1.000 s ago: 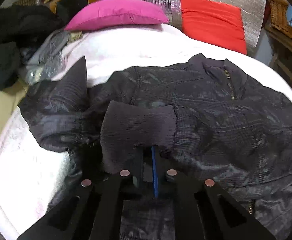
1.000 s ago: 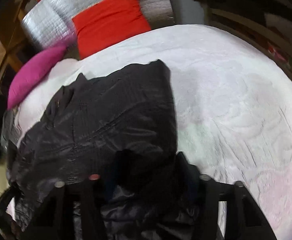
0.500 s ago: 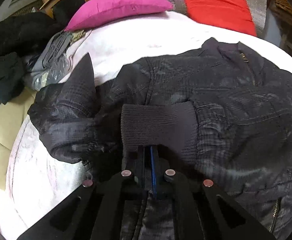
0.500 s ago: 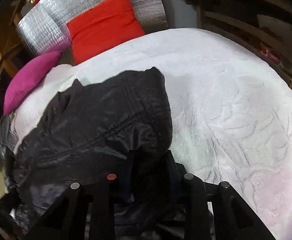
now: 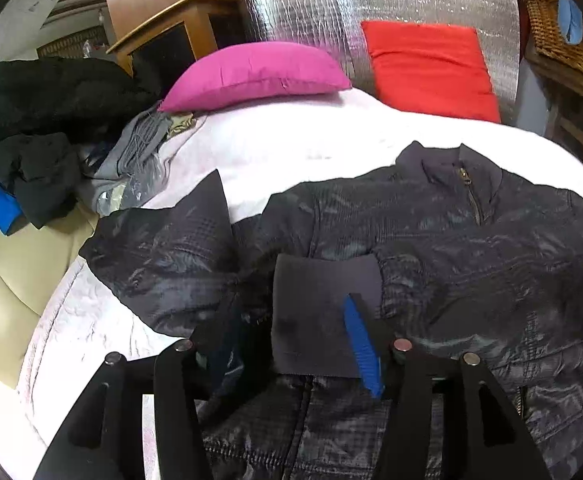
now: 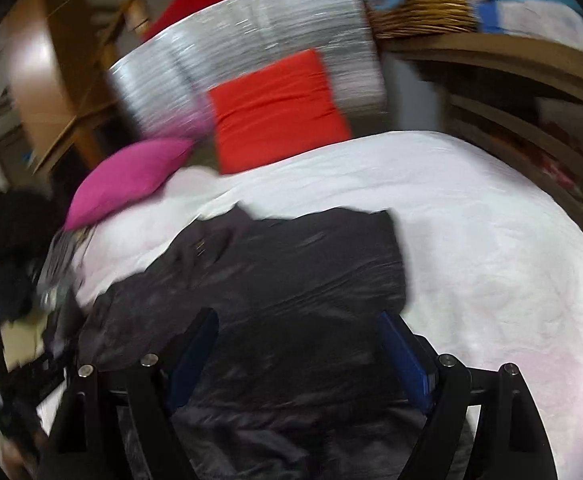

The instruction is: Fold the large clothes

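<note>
Both grippers, left [image 5: 291, 344] and right [image 6: 295, 348], spread wide over jacket [image 5: 451, 260]; smooth cuff [image 5: 323, 312] at frame centre flat (avoid bunching) before folding.

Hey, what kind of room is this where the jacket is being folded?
Most likely a bedroom. The dark quilted zip jacket lies on a bed with a white textured cover, a magenta pillow and a red cushion sit at its head, and a pile of dark clothes is heaped beside it.
</note>
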Motion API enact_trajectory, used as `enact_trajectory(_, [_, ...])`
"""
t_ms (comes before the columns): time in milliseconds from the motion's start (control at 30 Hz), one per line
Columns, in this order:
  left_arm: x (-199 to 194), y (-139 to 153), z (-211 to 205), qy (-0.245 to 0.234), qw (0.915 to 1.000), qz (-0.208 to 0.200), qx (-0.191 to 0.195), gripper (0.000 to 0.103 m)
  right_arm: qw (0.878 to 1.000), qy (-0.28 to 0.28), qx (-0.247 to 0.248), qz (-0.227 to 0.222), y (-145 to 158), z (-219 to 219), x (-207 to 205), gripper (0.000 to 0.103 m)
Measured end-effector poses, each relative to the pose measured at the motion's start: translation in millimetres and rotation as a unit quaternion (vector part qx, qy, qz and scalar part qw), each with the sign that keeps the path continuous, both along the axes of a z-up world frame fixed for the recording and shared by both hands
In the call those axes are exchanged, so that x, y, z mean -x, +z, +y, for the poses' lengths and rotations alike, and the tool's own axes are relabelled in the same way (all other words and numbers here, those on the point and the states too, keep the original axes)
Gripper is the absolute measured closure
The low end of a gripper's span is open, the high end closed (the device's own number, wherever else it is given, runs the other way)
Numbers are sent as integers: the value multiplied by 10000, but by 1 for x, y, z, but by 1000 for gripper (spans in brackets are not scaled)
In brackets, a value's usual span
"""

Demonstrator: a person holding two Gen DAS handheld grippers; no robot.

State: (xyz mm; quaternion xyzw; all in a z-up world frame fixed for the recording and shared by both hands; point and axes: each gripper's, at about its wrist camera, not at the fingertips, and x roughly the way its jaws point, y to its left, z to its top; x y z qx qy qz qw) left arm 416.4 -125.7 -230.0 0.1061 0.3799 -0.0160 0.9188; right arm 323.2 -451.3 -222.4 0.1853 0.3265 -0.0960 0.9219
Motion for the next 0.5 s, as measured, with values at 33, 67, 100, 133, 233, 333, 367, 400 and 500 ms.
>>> enact_trajectory(33, [0, -1, 0, 1, 10000, -5, 12, 48, 9999, 152, 72, 26, -1, 11, -5, 19])
enact_trajectory(67, [-1, -1, 0, -8, 10000, -1, 17, 48, 9995, 287, 90, 49, -3, 20, -8, 19])
enact_trajectory(100, [-2, -2, 0, -3, 10000, 1, 10, 48, 9992, 377, 70, 82, -7, 26, -9, 19])
enact_trajectory(133, [-3, -4, -1, 5, 10000, 9, 1, 48, 9987, 483, 16, 160, -12, 33, -15, 19])
enact_trajectory(233, [-6, -11, -4, -5, 10000, 70, -20, 48, 9965, 695, -156, 433, -31, 45, -29, 22])
enact_trajectory(333, [-14, -26, -10, -85, 9991, 404, -13, 44, 9909, 772, -293, 1064, -62, 49, -53, 29])
enact_trajectory(367, [-17, -32, -12, -71, 9983, 566, -65, 40, 9881, 759, -298, 1305, -72, 50, -56, 33])
enact_trajectory(400, [-21, -40, -13, -40, 9973, 725, -131, 40, 9869, 721, -171, 1432, -79, 52, -59, 33])
enact_trajectory(500, [-27, -50, -12, -34, 9951, 987, -93, 40, 9883, 738, -32, 1337, -73, 57, -59, 33])
